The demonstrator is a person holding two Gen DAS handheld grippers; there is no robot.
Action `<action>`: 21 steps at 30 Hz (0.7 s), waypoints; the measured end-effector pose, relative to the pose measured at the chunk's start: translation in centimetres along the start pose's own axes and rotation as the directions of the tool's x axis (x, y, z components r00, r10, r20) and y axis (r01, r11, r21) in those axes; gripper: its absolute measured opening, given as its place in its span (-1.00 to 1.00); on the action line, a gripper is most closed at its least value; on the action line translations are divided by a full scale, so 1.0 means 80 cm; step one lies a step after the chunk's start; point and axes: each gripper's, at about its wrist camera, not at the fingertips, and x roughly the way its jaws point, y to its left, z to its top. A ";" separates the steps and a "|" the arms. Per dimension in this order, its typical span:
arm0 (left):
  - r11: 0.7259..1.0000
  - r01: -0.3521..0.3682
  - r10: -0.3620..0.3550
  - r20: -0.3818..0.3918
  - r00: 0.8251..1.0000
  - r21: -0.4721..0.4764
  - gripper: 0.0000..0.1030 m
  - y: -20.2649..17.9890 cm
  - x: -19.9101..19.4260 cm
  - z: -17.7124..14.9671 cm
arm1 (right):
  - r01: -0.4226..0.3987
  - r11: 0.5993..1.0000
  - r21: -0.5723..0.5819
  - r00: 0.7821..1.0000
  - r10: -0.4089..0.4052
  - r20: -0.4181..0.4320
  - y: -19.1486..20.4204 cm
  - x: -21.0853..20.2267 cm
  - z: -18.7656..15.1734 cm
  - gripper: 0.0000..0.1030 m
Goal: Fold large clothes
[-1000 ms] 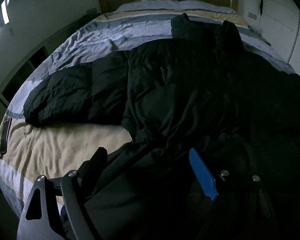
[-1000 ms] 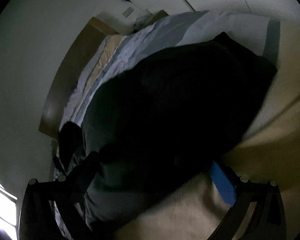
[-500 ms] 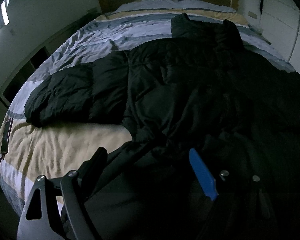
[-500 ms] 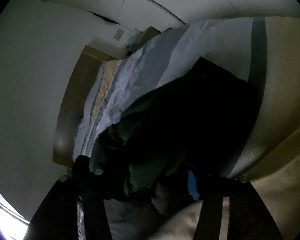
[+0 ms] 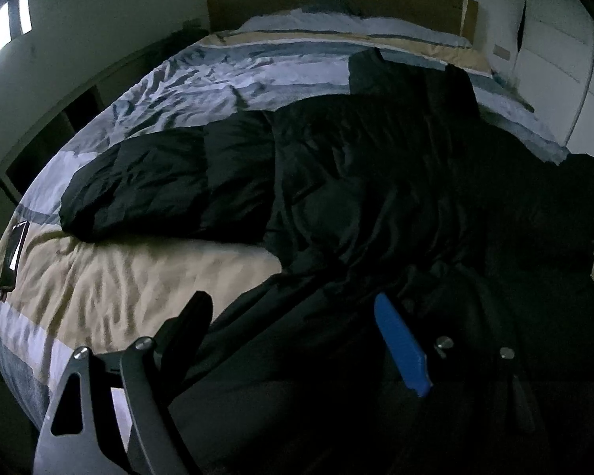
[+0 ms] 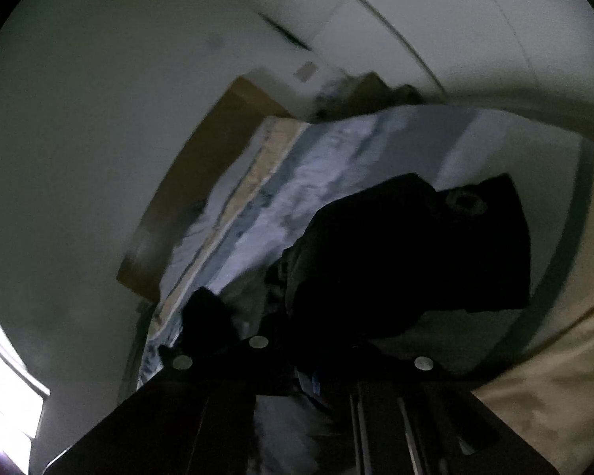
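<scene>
i'm seeing a black quilted coat (image 5: 356,182) shining faintly, glossy cloth; at twelve o'clock, a matt wooden headboard (image 5: 336,0).

right hand-held gripper (image 6: 297,368) fingertips buried in jacket (image 6: 408,261).

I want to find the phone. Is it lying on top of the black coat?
No, the phone lies on the beige blanket at the bed's edge, apart from the black coat.

Jacket (image 5: 376,182) spread on bed (image 5: 138,277); phone (image 5: 14,253) at bed's left edge.
</scene>
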 end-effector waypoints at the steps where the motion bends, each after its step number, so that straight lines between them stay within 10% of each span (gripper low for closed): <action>1: 1.000 0.002 -0.002 0.006 1.000 -0.007 0.63 0.004 -0.004 0.000 | -0.019 1.000 -0.020 1.000 0.019 -0.005 0.014 -0.001 -0.001 -0.89; 21: 0.993 0.006 0.003 0.075 0.997 -0.118 0.63 0.076 -0.082 -0.020 | -0.309 0.875 -0.373 0.920 0.176 -0.349 0.223 0.008 -0.178 -0.88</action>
